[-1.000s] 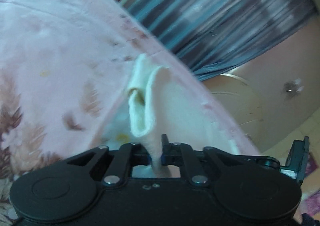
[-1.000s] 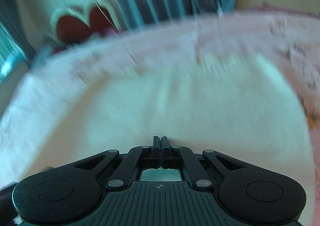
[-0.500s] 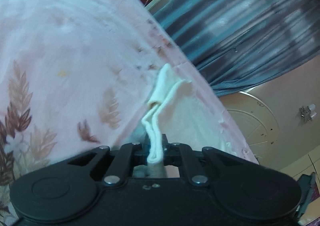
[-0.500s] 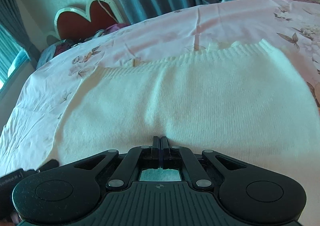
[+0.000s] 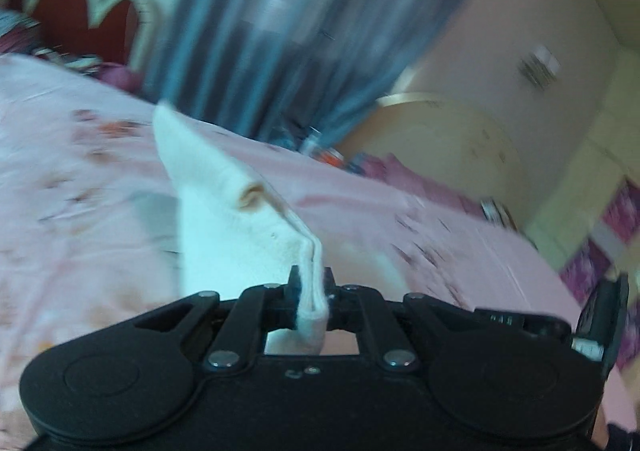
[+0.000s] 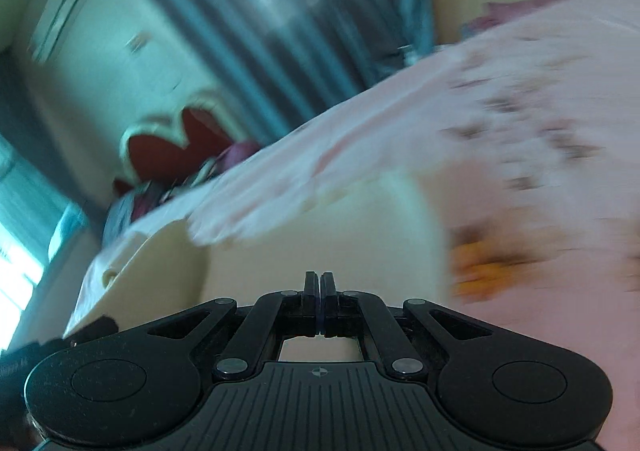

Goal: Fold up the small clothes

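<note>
A cream knitted garment [image 5: 216, 219] rises from the pink flowered bedsheet [image 5: 440, 235] as a folded flap. My left gripper [image 5: 311, 275] is shut on its doubled edge, and the cloth hangs down between the pads. In the right wrist view the same garment [image 6: 320, 235] spreads out in front of my right gripper [image 6: 319, 279]. Its pads are pressed flat together at the garment's near edge, and no cloth shows between them. Both views are blurred by motion.
The bedsheet [image 6: 520, 91] covers a wide bed. A red heart-shaped headboard [image 5: 80, 11] stands at the far end, with grey-blue curtains [image 5: 280, 31] beside it. A round beige footboard [image 5: 460, 147] and a tiled floor lie to the right. Pillows [image 6: 160, 191] lie by the headboard.
The left gripper has lifted and rolled, carrying the pinched garment edge up over the bed. The right gripper has swept sideways and tilted, still shut. Both views went from sharp to blurred.
</note>
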### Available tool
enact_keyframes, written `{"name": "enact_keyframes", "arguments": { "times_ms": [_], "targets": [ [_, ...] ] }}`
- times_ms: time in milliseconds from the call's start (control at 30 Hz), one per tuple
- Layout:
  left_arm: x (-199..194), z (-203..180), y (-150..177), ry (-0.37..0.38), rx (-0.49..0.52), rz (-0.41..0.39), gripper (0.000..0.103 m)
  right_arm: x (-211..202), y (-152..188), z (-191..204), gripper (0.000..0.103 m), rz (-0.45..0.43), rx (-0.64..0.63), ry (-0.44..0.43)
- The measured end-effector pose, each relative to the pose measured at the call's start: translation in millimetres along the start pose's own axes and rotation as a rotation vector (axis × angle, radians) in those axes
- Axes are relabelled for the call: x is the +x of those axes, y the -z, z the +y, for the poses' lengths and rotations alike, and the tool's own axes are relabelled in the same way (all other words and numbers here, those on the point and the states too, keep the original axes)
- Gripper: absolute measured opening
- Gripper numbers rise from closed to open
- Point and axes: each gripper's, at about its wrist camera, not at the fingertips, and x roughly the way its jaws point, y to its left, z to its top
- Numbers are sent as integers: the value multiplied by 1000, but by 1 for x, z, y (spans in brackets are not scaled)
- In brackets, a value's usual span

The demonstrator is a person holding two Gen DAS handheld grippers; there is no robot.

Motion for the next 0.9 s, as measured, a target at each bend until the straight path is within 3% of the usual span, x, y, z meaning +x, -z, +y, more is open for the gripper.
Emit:
{"name": "enact_keyframes", "arguments": {
  "times_ms": [133,200,233,300,333,433,533,733,900],
  "targets": [
    [28,-60,21,74,90,103,9,-36,-15,-44,0,-20,72,11],
    [52,-84,37,136,153,230,27,-46,-18,-54,0,2,68,15],
    [58,-94,45,153,162,298,30,-49,-21,-56,4,2,62,30],
    [47,-94,46,180,171,281,31,-61,-24,-58,59,-26,58,3],
    [39,-87,41,174,170,243,28,-65,-25,-57,63,-42,48,-15],
    [31,-51,19,72,134,164,22,-59,-29,-50,63,-7,35,-106],
    [43,-12,1,6,69,147,19,-36,-27,-35,49,68,12,-156],
    [59,22,2,-26,15,170,17,9,-19,-17,49,150,-3,-138],
    [72,38,15,-16,-8,239,17,40,-17,-18,49,224,6,-104]
  ]
}}
